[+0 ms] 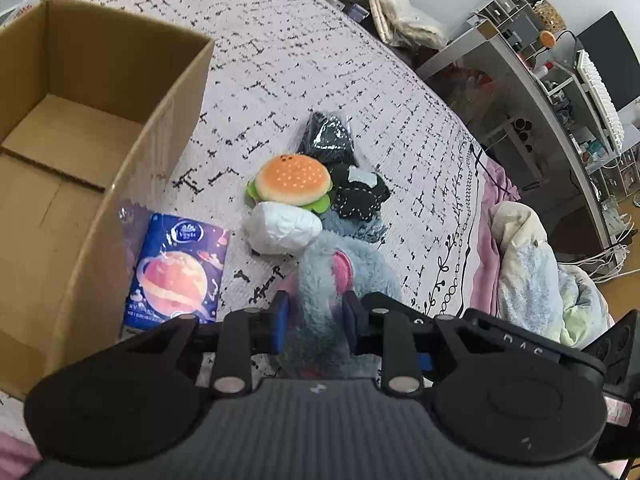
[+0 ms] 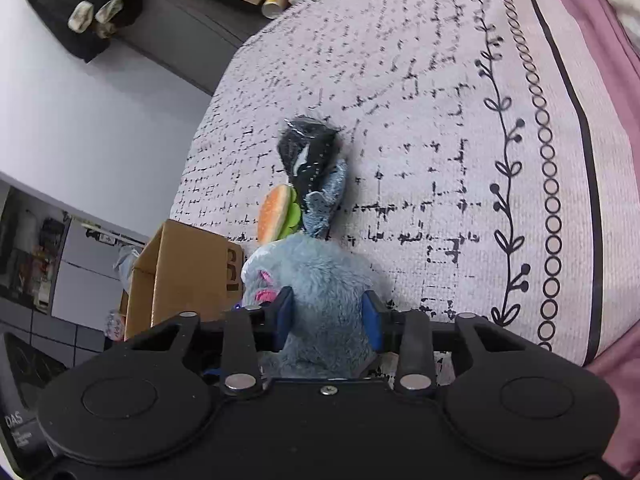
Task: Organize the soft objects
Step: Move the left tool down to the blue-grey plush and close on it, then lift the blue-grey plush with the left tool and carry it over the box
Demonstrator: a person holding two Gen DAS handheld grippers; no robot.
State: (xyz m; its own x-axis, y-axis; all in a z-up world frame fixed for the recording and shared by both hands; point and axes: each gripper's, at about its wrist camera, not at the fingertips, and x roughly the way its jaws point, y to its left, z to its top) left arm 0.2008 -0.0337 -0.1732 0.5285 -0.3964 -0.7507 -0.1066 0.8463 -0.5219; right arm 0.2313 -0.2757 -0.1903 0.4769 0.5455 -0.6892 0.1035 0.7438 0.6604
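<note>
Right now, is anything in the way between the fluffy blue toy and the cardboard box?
Only the blue packet, lying flat by the box. Both grippers grip the blue toy, and lifting it would likely clear the packet.

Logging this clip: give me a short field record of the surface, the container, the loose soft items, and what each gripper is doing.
surface: patterned bedspread
container: open cardboard box, nothing visible inside
held item: blue-grey plush toy
left gripper: closed on the plush toy
right gripper: closed on the same plush toy
loose items: burger plush, white bundle, black pouch, blue tissue pack beside the box
</note>
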